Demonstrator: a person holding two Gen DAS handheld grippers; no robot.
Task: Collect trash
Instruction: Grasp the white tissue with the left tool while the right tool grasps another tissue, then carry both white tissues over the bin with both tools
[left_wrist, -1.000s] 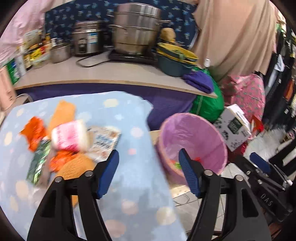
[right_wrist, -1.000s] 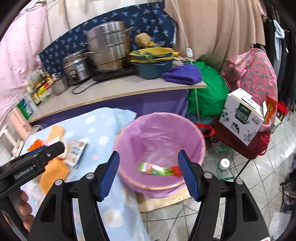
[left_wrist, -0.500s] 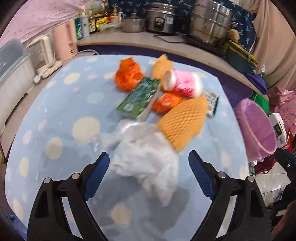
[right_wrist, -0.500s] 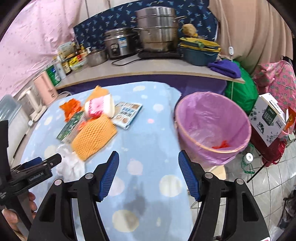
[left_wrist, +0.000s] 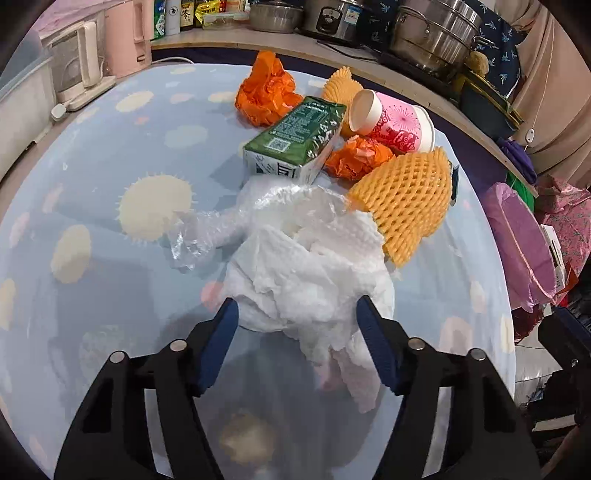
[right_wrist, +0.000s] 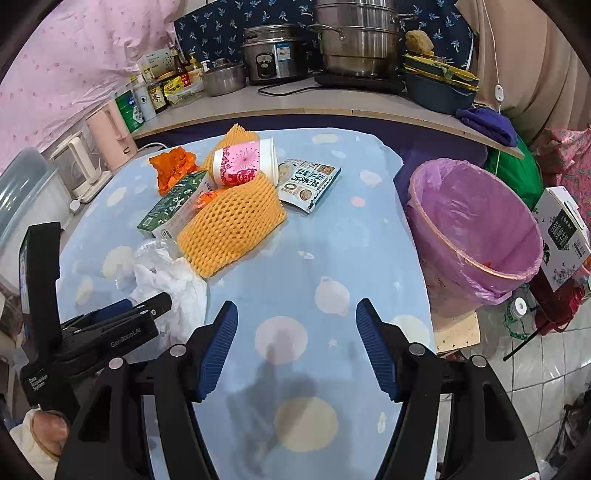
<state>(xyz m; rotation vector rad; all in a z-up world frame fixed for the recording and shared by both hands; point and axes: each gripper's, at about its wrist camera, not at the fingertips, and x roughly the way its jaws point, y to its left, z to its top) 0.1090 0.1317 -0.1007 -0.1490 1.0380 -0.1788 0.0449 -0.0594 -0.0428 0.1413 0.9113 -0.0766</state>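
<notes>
A pile of trash lies on the blue spotted table: crumpled white tissue (left_wrist: 306, 280) with clear plastic, an orange foam net (left_wrist: 406, 199), a green carton (left_wrist: 295, 136), a pink paper cup (left_wrist: 395, 122), orange wrappers (left_wrist: 266, 88) and a snack packet (right_wrist: 306, 181). My left gripper (left_wrist: 297, 321) is open, its blue jaws on either side of the white tissue. It also shows in the right wrist view (right_wrist: 144, 306). My right gripper (right_wrist: 297, 321) is open and empty above bare cloth. The pink-lined bin (right_wrist: 476, 229) stands off the table's right edge.
A counter (right_wrist: 295, 103) behind the table holds steel pots, a rice cooker, bottles and stacked bowls. Kettles (right_wrist: 85, 166) stand at the left. A white box (right_wrist: 565, 236) and a green bag sit on the floor past the bin.
My left gripper has swung from the bin to the trash pile and come down around the white tissue. My right gripper has pulled back from the bin to over the table.
</notes>
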